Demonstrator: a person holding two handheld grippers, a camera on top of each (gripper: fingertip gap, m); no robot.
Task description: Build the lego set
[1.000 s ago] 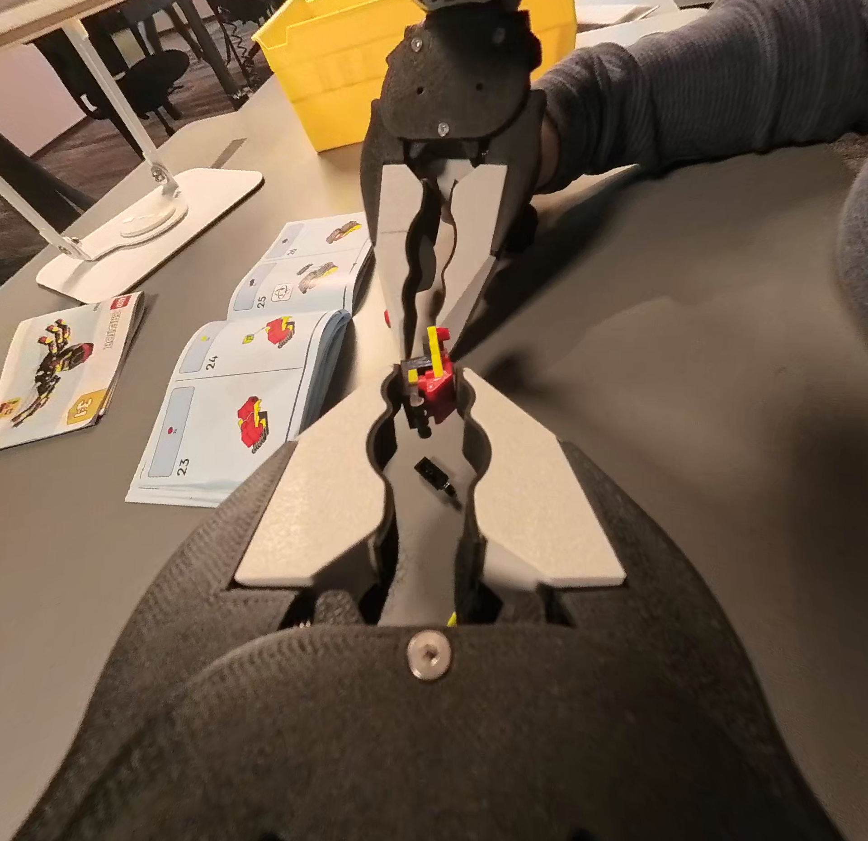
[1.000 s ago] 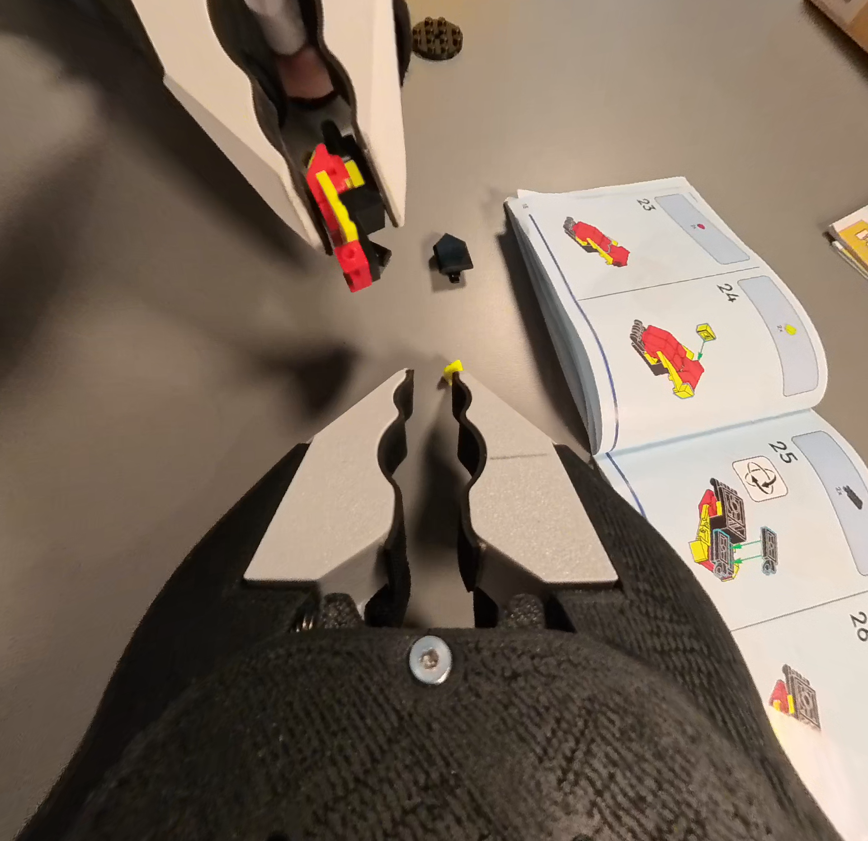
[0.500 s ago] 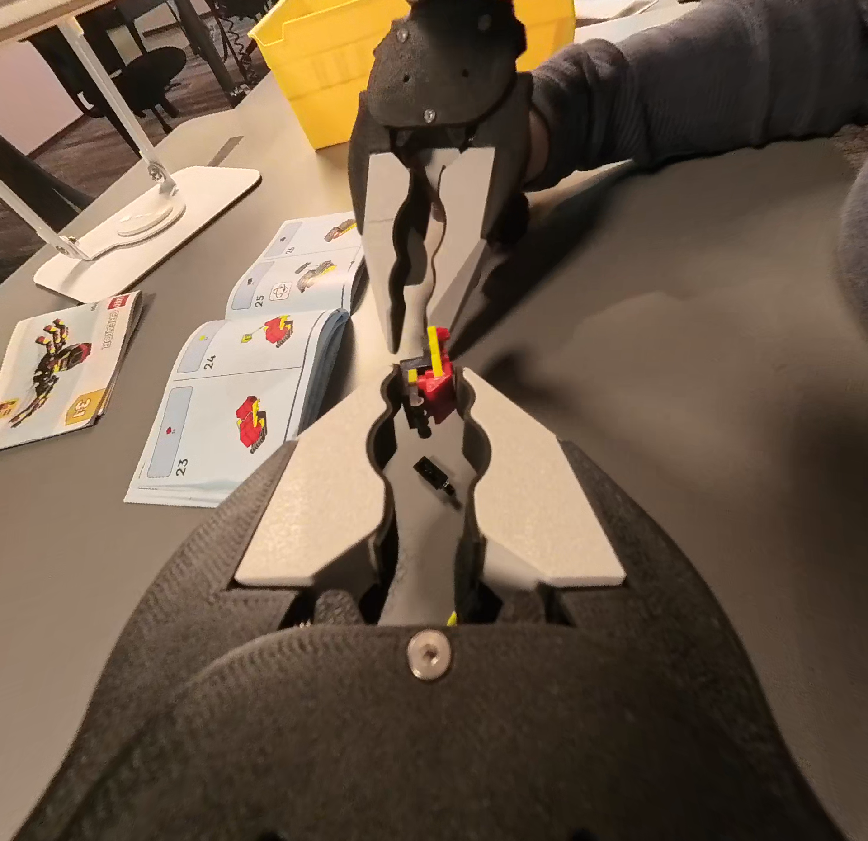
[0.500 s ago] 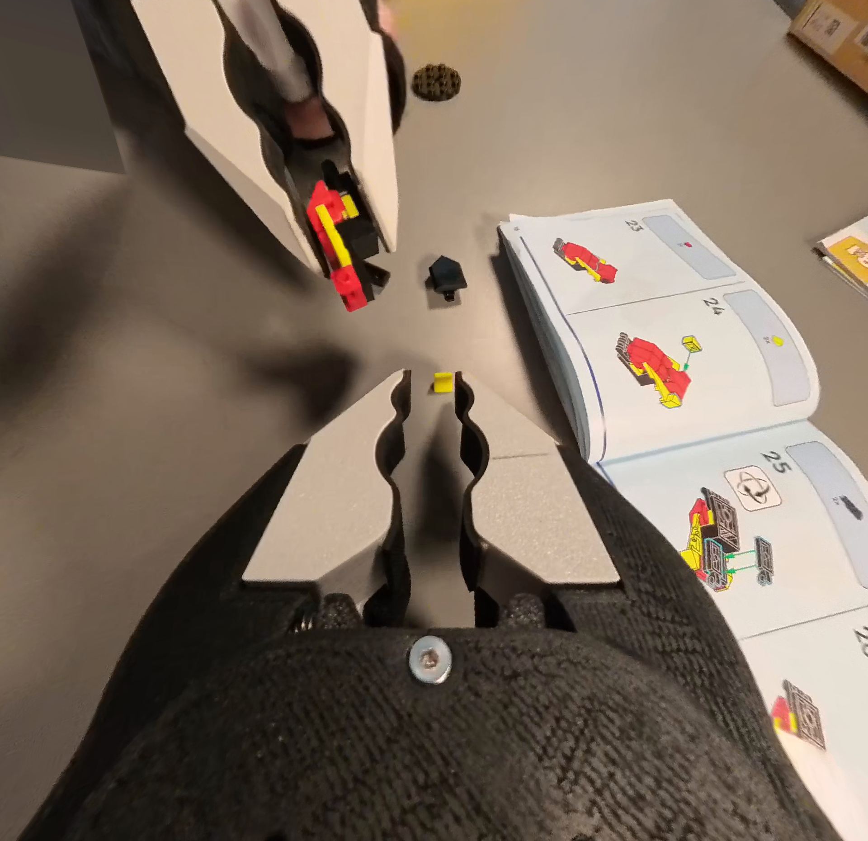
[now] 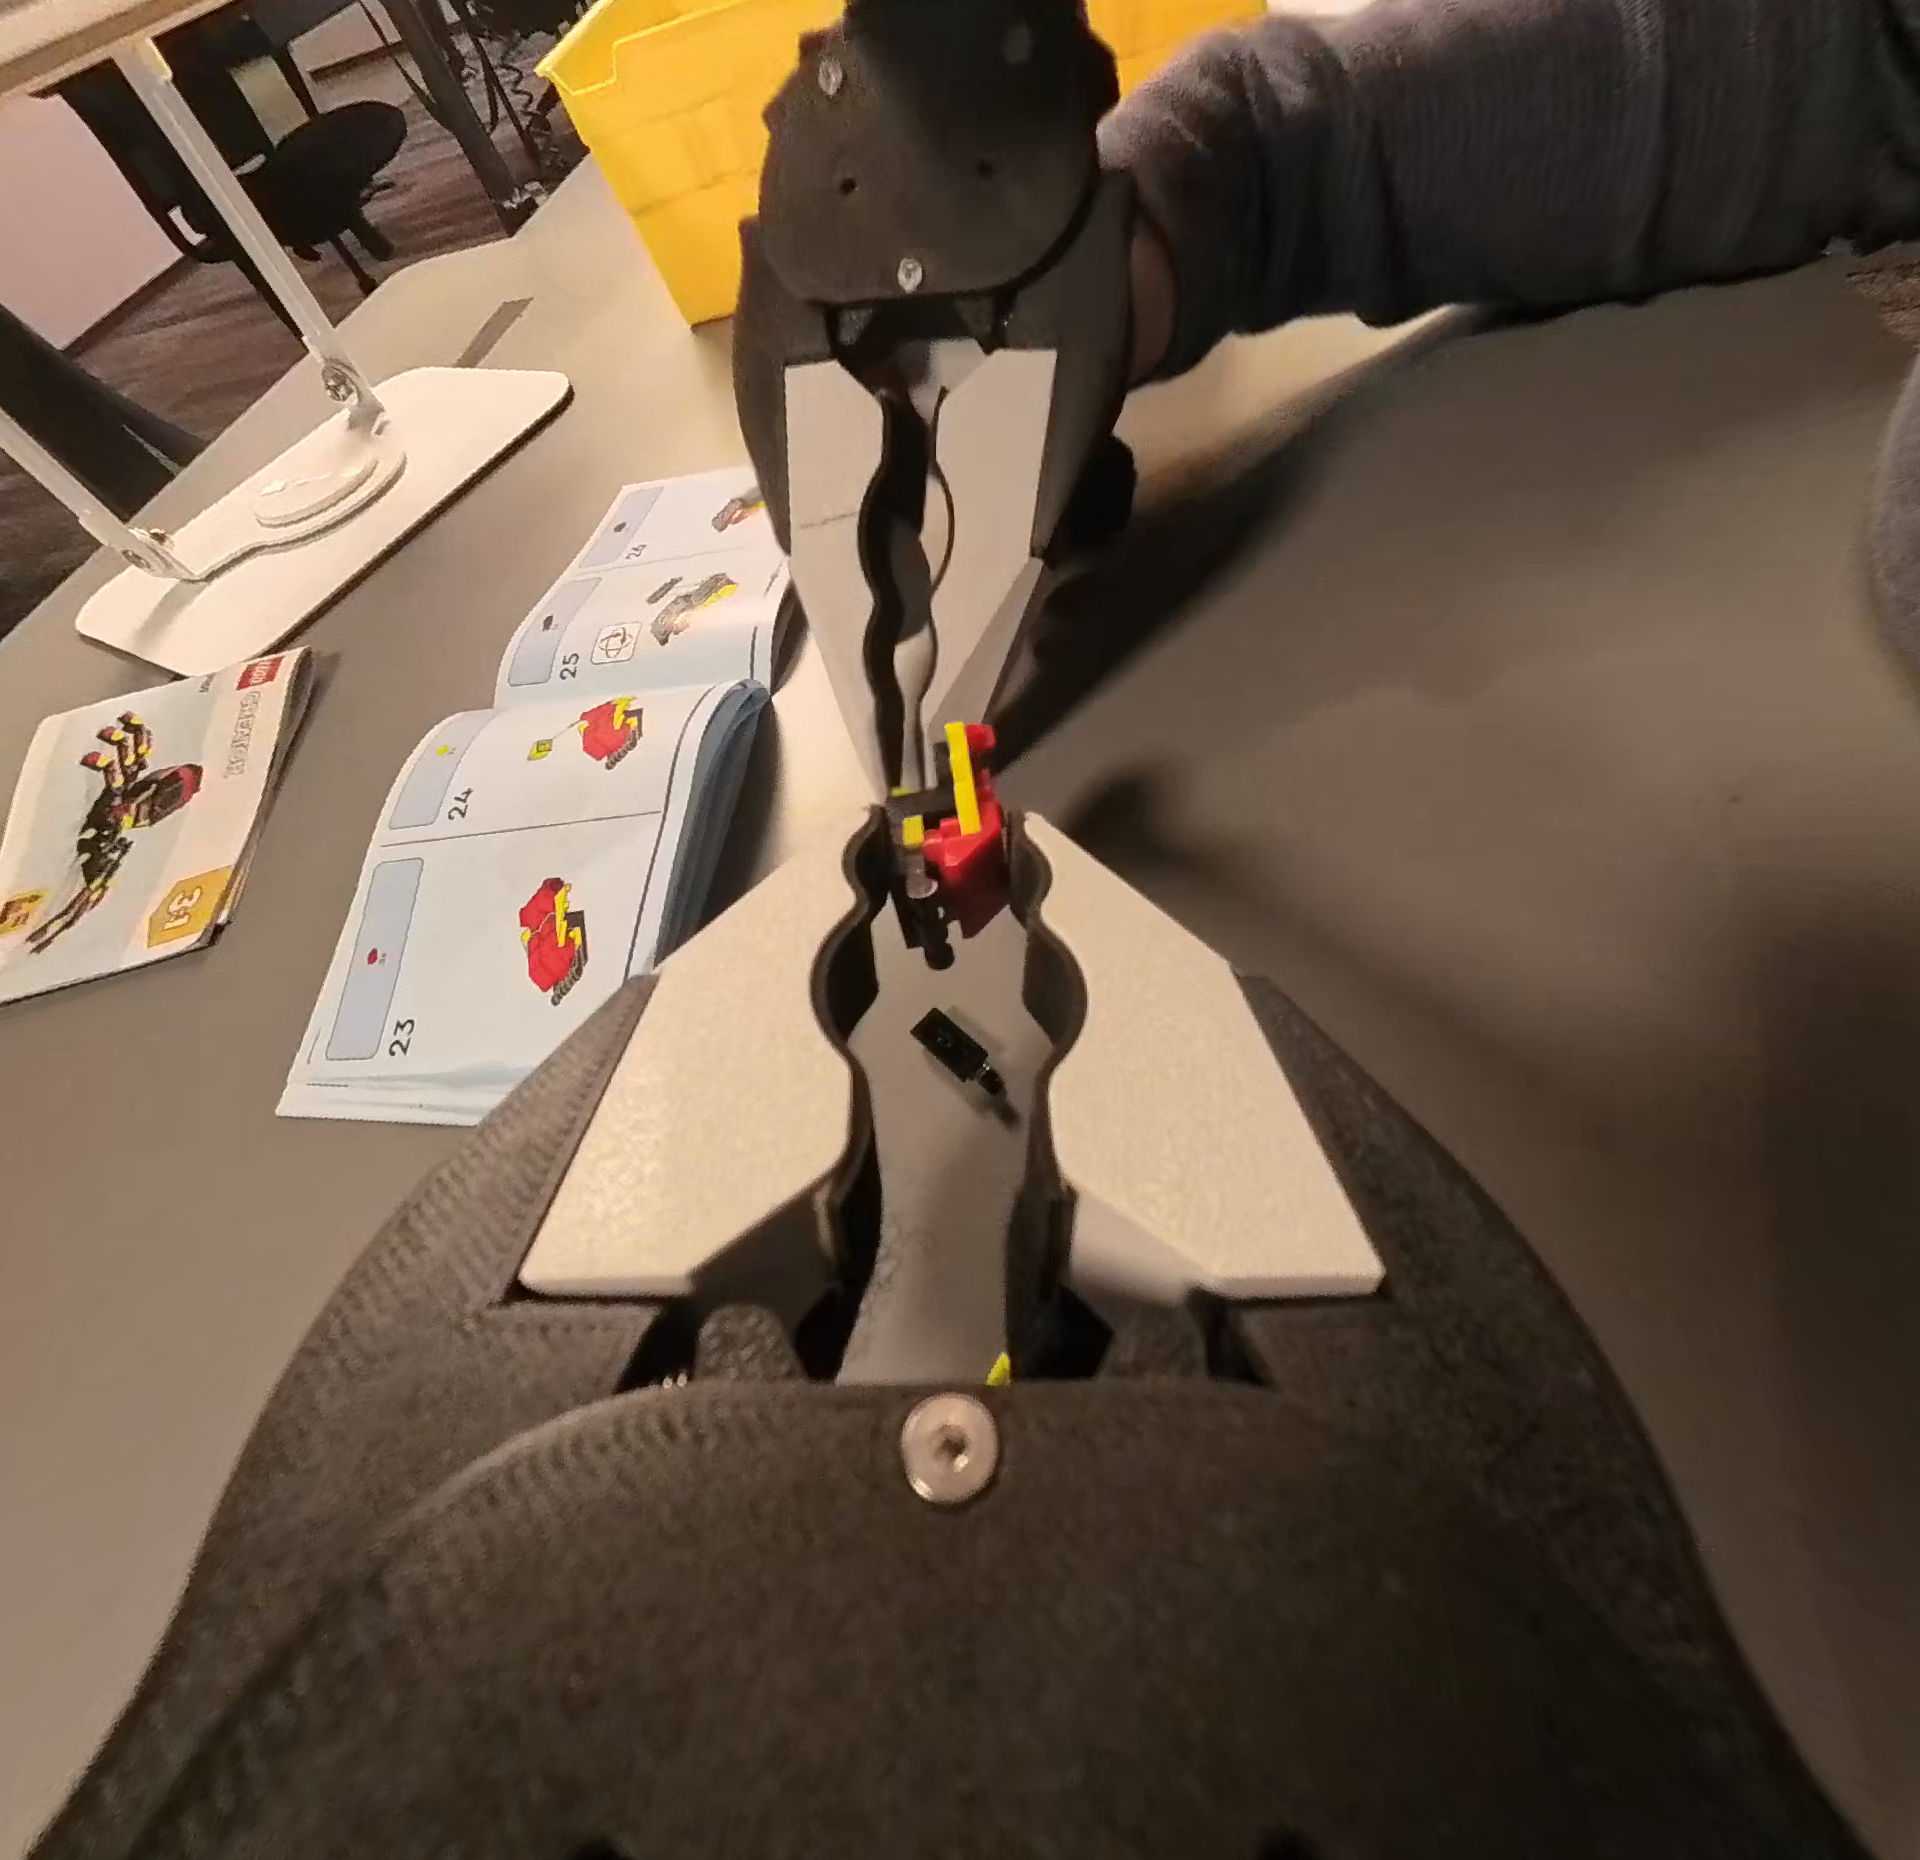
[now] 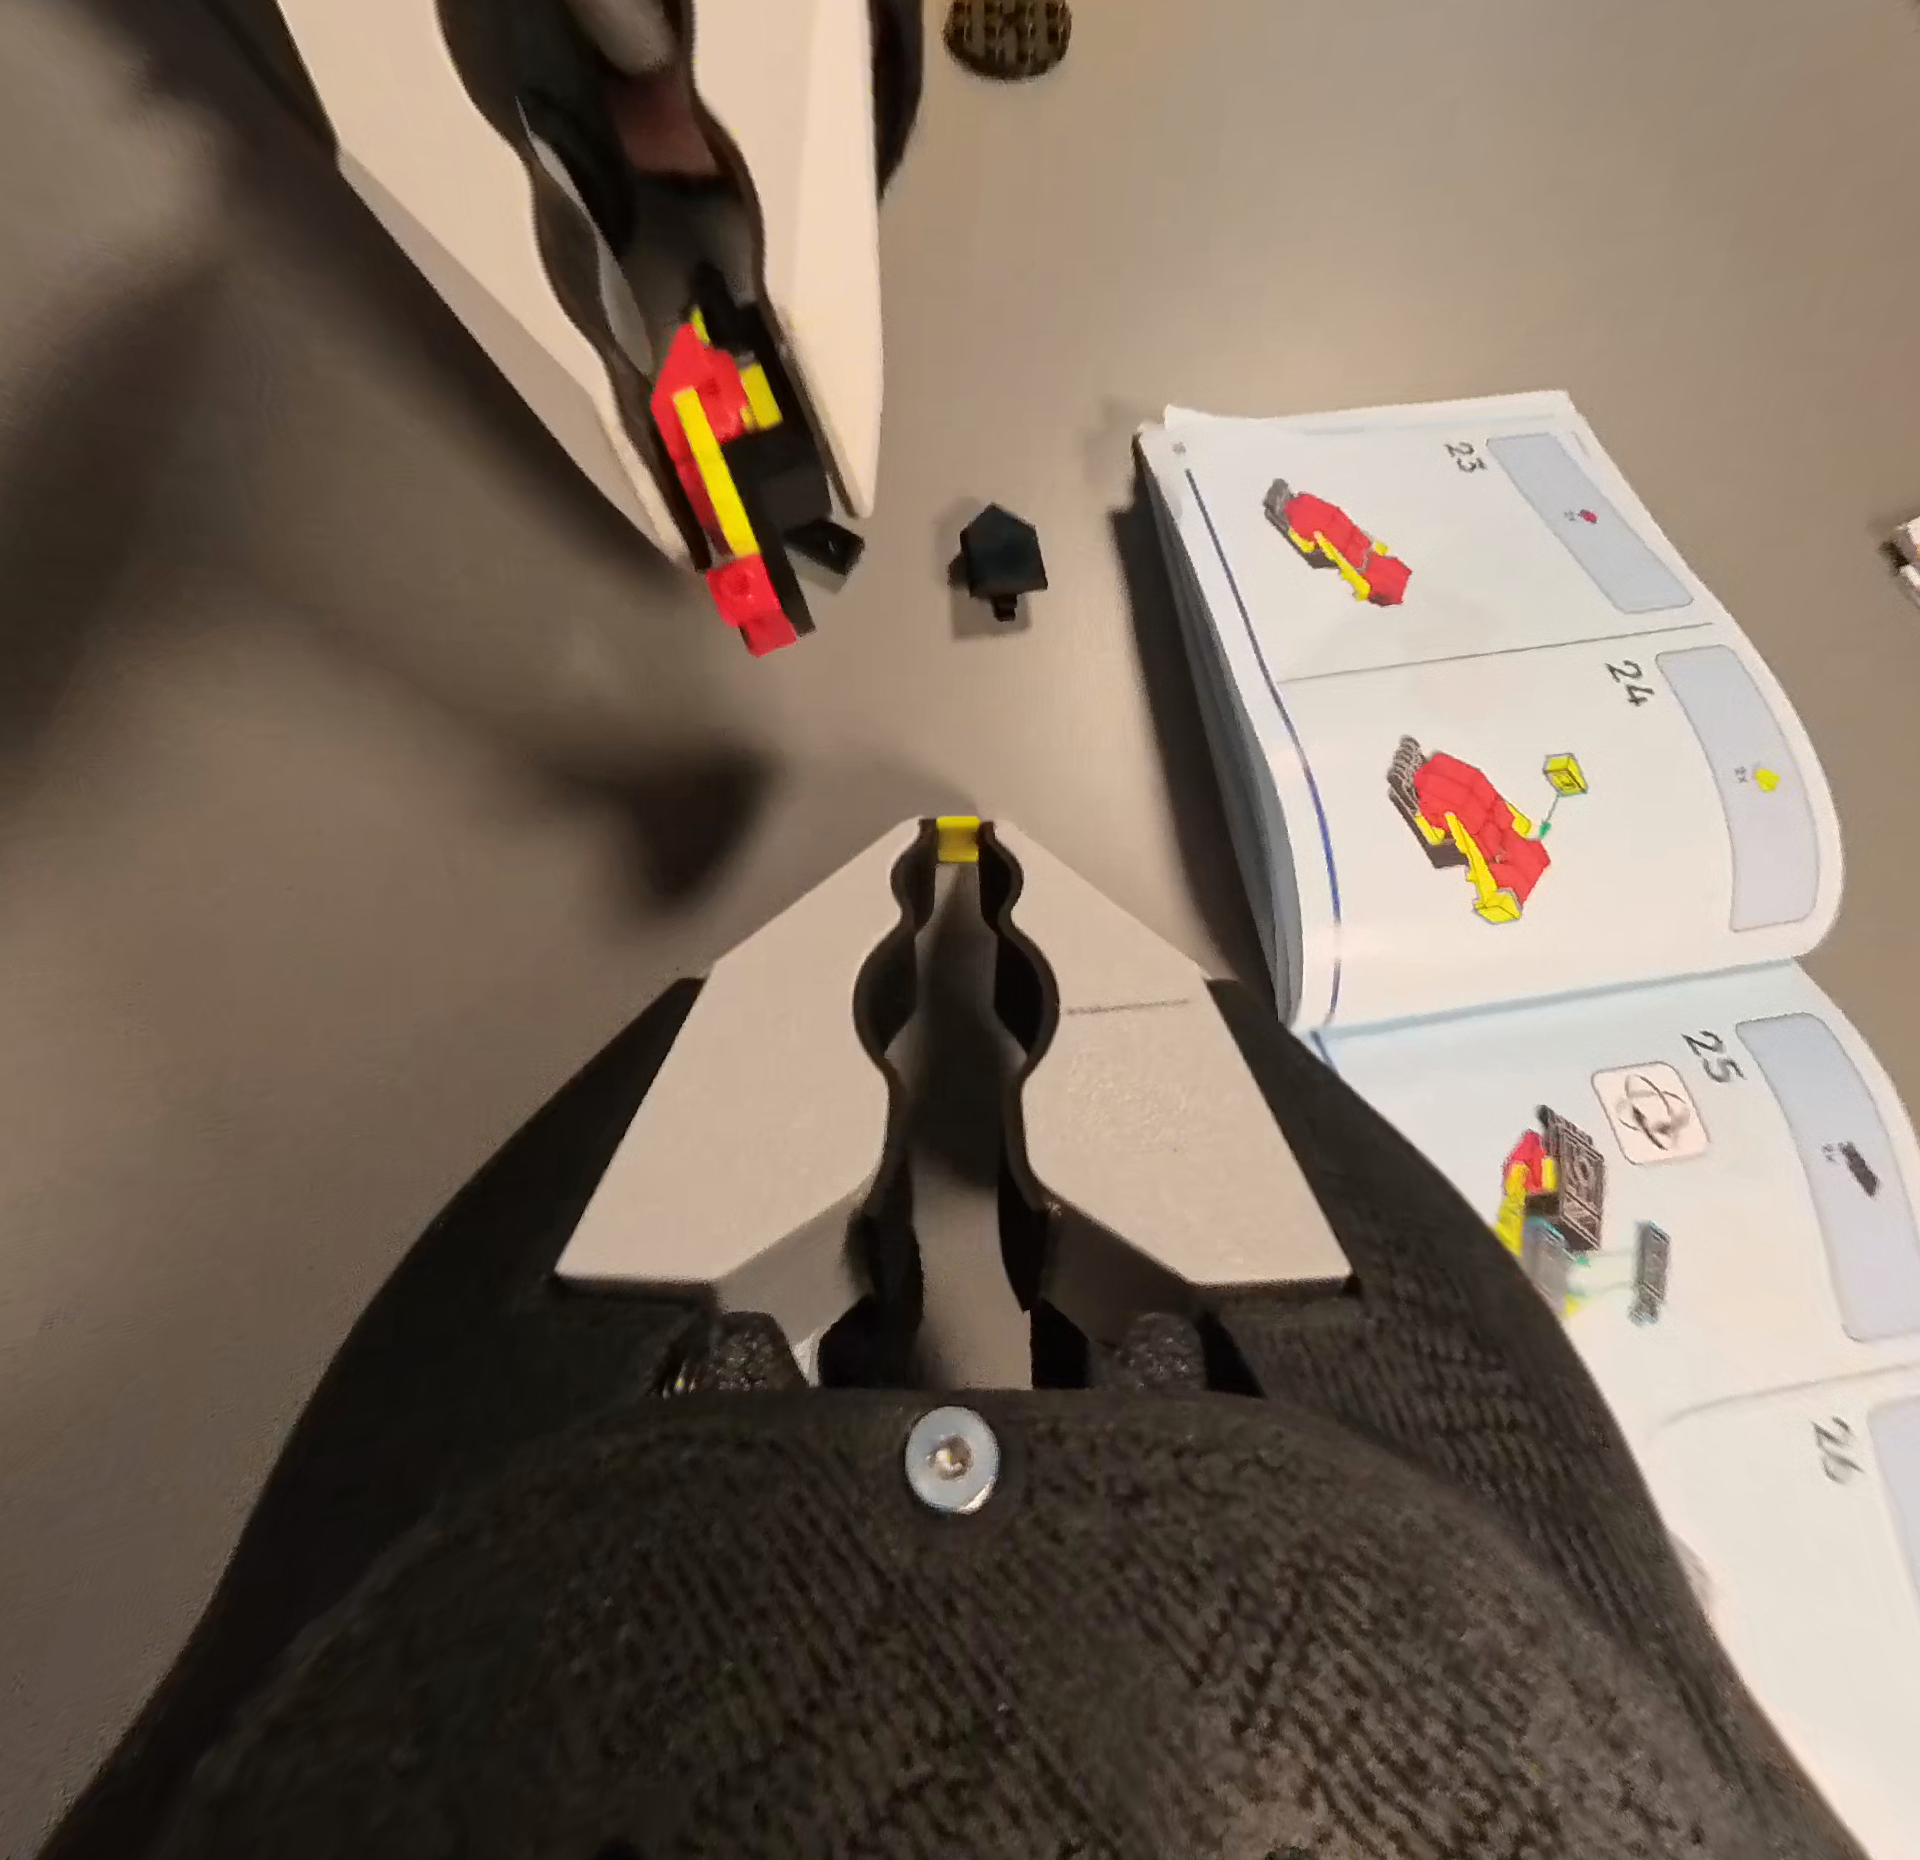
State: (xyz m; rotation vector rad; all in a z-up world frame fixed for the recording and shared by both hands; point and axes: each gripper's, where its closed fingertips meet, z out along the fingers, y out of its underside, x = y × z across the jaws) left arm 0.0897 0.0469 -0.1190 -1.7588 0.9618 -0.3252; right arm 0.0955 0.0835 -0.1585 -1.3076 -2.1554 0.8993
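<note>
We hold two hand-held grippers over a grey counter (image 6: pixel 1351 200). The left hand-held gripper (image 5: pixel 943 844) is clenched on the model (image 5: pixel 951 849), a small build of red, yellow and black bricks that sticks out past its fingertips, off the counter. In the right wrist view the same model (image 6: pixel 727 491) hangs from that gripper's tips, red end lowest. The right hand-held gripper (image 6: pixel 957 839) grips one yellow piece (image 6: pixel 957 839) between its very tips, and it points toward the model with a gap between them. In the left wrist view the right hand-held gripper (image 5: pixel 914 761) comes down from above, its tips just behind the model; a grey sleeve (image 5: pixel 1507 137) reaches in from the right behind it.

Two loose black parts lie on the counter: one small angular part (image 6: pixel 997 558) between the model and the open booklet, and one round studded plate (image 6: pixel 1008 25) farther off. We count two booklets: one open booklet (image 6: pixel 1507 709) showing numbered build steps, and one closed booklet (image 5: pixel 135 813) near the counter's left edge. One white lamp base (image 5: pixel 322 501) stands behind the closed booklet, and one yellow bin (image 5: pixel 686 137) sits at the far side of the counter.
</note>
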